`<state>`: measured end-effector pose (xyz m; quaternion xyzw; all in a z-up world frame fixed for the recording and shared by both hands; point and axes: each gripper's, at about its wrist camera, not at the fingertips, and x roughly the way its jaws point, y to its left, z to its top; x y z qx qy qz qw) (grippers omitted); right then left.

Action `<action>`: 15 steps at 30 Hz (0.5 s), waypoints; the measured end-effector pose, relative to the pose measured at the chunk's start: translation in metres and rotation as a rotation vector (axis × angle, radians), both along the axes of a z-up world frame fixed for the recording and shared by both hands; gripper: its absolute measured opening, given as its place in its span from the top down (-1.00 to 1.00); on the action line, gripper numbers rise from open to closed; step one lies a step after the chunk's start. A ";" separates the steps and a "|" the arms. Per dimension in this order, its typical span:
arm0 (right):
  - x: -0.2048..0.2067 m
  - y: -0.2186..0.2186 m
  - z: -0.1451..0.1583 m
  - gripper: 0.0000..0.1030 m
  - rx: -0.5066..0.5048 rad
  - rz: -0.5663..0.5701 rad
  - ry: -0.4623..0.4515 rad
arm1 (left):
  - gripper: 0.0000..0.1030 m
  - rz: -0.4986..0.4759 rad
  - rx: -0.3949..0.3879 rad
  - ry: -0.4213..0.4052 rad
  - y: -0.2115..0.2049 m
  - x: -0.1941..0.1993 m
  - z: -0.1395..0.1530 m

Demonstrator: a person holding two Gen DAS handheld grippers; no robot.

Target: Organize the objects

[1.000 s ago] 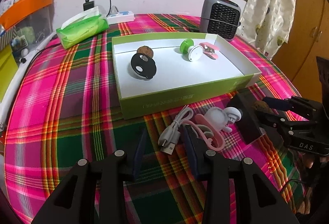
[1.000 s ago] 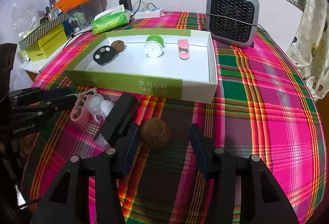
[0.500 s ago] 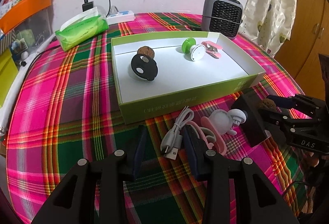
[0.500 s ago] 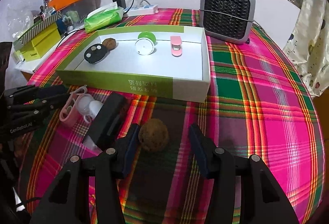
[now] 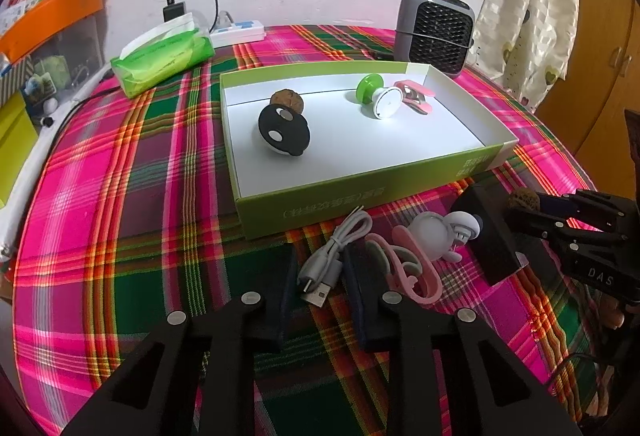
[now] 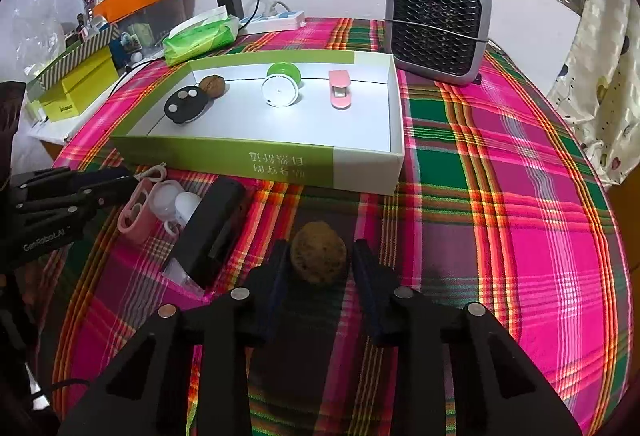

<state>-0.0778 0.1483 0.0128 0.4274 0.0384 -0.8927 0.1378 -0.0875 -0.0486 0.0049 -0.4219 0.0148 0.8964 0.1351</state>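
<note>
A coiled white USB cable (image 5: 332, 236) lies on the plaid cloth in front of the green box (image 5: 360, 192). My left gripper (image 5: 320, 270) is closing, and its pads meet the cable's sides. A brown walnut (image 6: 318, 256) sits between the closing jaws of my right gripper (image 6: 318, 252), whose pads touch it. A pink ear-hook piece (image 5: 412, 276), a white round gadget (image 5: 432, 232) and a black block (image 5: 492, 236) lie between the two grippers. The box holds a black disc (image 5: 284, 130), a second walnut (image 5: 286, 100), a green and white disc (image 5: 378, 98) and a pink clip (image 5: 414, 98).
A grey heater (image 5: 434, 28) stands behind the box at the back right. A green tissue pack (image 5: 160, 56) and a white power strip (image 5: 240, 30) lie at the back left. Yellow boxes (image 6: 76, 88) sit past the table's left edge.
Both pairs of jaws have narrowed: the left onto the white cable, the right onto the walnut. Neither hand has shifted.
</note>
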 end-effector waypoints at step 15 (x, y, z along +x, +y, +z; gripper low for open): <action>0.000 0.002 0.000 0.42 -0.009 -0.002 -0.001 | 0.61 -0.005 0.005 0.008 -0.001 0.002 0.001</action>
